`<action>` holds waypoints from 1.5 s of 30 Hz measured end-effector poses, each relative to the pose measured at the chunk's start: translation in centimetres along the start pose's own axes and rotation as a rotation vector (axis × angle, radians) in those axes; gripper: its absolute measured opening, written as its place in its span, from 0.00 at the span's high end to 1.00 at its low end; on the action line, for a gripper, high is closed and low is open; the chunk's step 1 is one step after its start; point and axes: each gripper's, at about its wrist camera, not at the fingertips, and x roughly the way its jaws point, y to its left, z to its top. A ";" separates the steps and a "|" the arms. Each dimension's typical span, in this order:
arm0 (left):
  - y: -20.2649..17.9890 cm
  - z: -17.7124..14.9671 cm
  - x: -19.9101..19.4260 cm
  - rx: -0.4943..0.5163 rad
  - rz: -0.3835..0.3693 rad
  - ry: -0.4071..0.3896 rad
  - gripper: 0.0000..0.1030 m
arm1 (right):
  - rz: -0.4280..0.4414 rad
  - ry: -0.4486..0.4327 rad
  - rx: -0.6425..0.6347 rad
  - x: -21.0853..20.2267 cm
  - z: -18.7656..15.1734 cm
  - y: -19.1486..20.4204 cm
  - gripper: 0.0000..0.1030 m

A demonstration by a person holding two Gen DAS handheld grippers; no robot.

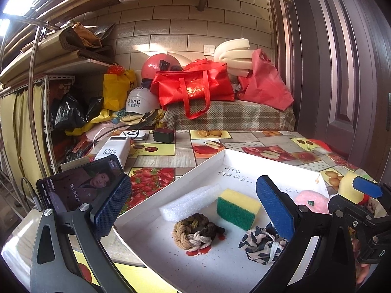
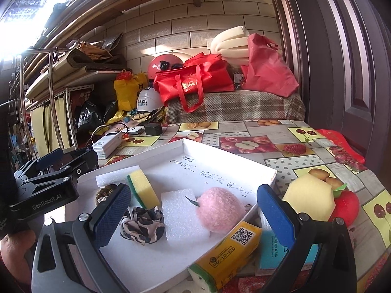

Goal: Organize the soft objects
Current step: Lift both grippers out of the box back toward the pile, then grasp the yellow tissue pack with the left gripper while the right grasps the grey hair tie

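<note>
Fingers wide on both tools and nothing between them: the left gripper [image 1: 193,210] hangs spread over the lower middle of its frame, the right gripper [image 2: 193,210] likewise, each empty. Below them sits the white tray [image 2: 227,152], already carrying the green-and-yellow sponge [image 1: 238,207], the knotted rope ball [image 1: 194,234], the long foam strip [image 1: 189,201], the patterned scrunchie [image 2: 143,224], a white foam block [image 2: 183,214] and the pink fuzzy ball [image 2: 220,210] perched on that block's right side. Still outside the tray at lower right of the right view: the yellow sponge chunk [image 2: 310,197], a red plush fruit [image 2: 347,206] just behind it, the yellow tissue pack [image 2: 227,251] leaning against the tray's near rim, and a teal pack [image 2: 273,254] beside it. Now the risks, as I read them: the pink ball looks ready to roll off the foam if a finger brushes it; a low sweep could catch the tray's thin wall and skid the whole thing; and the tissue pack may slide when nudged. In the left view a propped phone [image 1: 80,185] stands right beside the left finger, easy to topple. Open room lies in the tray's upper centre, over the handwriting, and on the fruit-print tablecloth [image 2: 268,141] at upper right; the two tools hang near each other, so crossing paths is tight.
</note>
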 end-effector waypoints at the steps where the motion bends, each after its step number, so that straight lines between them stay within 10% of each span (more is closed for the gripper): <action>1: -0.1 -0.1 -0.3 0.000 -0.014 0.003 0.00 | -0.001 0.002 0.004 -0.4 -0.1 -0.5 0.00; 15: -10.5 -1.8 -5.2 0.243 -0.550 0.103 0.00 | -0.275 -0.020 0.262 -8.2 -1.8 -17.0 0.00; 26: -18.5 -3.6 -0.6 0.330 -0.385 0.354 0.26 | -0.244 0.017 0.386 -8.0 -2.6 -19.4 0.00; 33: -18.7 -4.2 -0.2 0.349 -0.394 0.386 0.74 | -0.139 0.207 0.347 -5.9 -3.2 -19.4 0.01; 38: -18.7 -3.8 -2.0 0.357 -0.410 0.296 0.76 | -0.092 0.358 0.263 -2.8 -3.5 -17.7 0.11; 45: -20.3 -4.5 -1.0 0.436 -0.438 0.370 0.76 | -0.068 0.418 0.275 -1.7 -4.1 -17.8 0.16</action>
